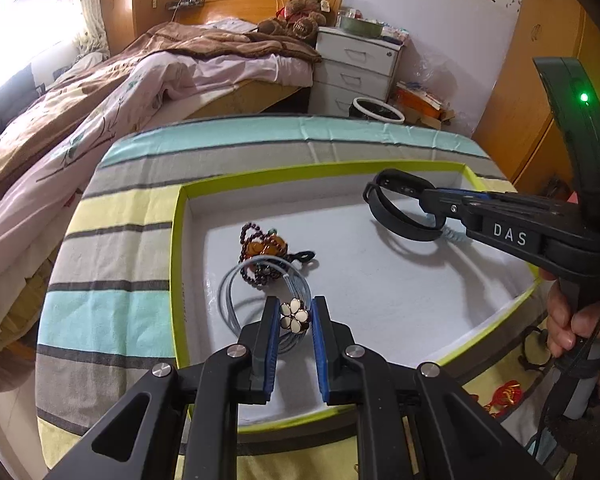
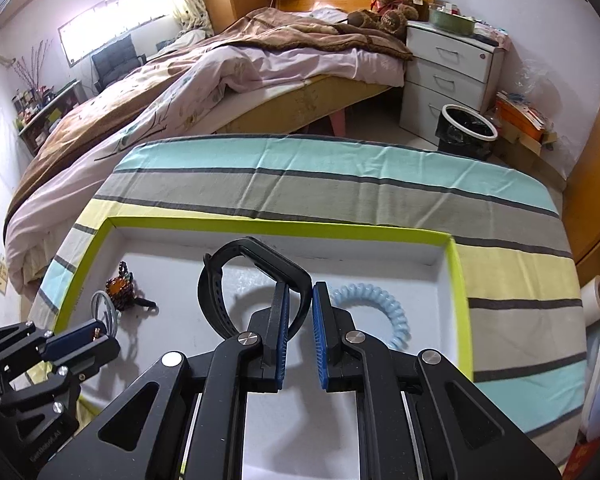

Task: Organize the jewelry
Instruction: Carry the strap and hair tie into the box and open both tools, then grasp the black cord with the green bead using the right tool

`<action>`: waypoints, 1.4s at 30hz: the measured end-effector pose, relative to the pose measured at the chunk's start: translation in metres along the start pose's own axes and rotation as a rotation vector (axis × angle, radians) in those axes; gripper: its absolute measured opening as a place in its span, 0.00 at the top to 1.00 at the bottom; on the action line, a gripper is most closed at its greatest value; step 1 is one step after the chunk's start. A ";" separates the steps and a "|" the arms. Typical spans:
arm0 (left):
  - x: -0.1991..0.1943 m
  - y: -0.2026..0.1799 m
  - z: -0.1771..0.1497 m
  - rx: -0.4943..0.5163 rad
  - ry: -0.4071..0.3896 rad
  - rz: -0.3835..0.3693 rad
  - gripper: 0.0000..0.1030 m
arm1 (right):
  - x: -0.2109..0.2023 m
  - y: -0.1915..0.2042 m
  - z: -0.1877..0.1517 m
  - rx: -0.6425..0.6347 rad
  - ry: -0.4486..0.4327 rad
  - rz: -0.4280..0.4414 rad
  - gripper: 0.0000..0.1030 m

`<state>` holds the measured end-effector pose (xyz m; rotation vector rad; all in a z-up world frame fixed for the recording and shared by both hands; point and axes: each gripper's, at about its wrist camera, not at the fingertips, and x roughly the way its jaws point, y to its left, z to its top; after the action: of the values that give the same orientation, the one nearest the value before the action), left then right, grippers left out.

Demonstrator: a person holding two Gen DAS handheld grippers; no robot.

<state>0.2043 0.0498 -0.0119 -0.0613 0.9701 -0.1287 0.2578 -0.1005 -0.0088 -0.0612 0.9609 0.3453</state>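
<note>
A shallow white tray with a lime-green rim (image 1: 320, 168) (image 2: 260, 226) lies on a striped cloth. My left gripper (image 1: 295, 305) is shut on the white flower charm (image 1: 294, 315) of a grey cord necklace (image 1: 230, 300), low over the tray's near left part. Just beyond lies a dark beaded bracelet with an amber piece (image 1: 260, 250) (image 2: 118, 288). My right gripper (image 2: 300, 286) (image 1: 424, 200) is shut on a black wristband (image 2: 220, 280) (image 1: 400, 216) above the tray's right side. A pale blue spiral hair tie (image 2: 380, 304) (image 1: 454, 236) rests under it. The left gripper (image 2: 98, 332) shows at the lower left of the right wrist view.
The striped cloth (image 2: 340, 184) covers a small table. A hand (image 1: 572, 320) grips the right tool's handle. A red knot ornament (image 1: 504, 396) and dark beads (image 1: 534, 348) lie outside the tray at near right. Behind stand a bed (image 2: 220, 72), white drawers (image 2: 448, 72) and a bin (image 2: 466, 128).
</note>
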 end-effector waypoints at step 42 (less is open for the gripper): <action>-0.034 -0.005 -0.009 -0.047 -0.046 -0.030 0.54 | -0.028 -0.003 -0.005 0.053 -0.039 0.027 0.83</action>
<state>0.1771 0.0492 0.0117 -0.1216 0.9262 -0.1310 0.2404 -0.1115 0.0107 0.0070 0.9327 0.3442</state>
